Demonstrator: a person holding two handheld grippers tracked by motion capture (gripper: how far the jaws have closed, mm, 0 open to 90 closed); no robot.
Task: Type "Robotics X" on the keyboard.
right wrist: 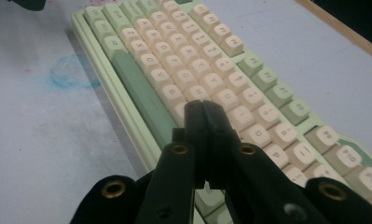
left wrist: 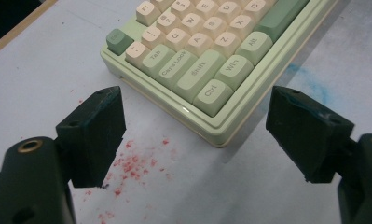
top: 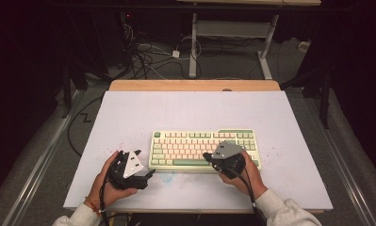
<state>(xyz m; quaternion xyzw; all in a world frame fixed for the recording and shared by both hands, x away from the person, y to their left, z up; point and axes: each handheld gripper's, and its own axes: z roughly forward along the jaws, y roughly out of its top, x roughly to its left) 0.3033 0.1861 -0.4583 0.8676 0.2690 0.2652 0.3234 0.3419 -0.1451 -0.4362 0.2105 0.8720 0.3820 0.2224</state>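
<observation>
The keyboard (top: 204, 149) is lying near the table's (top: 129, 113) front edge, slightly right of centre. The right gripper (right wrist: 203, 109), jaws pressed together, is hovering over the letter keys as if to tap one; it should be coming straight down on a single cap. The left gripper (left wrist: 193, 135), jaws spread and empty, is waiting beside the keyboard's left end. No containers here.

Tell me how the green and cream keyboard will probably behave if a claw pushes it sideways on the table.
The keyboard looks like a stiff, thick block, so it should slide as one piece without bending. It lies flat and low on the smooth white table, so tipping seems unlikely. A push at one corner may rotate it instead.
</observation>
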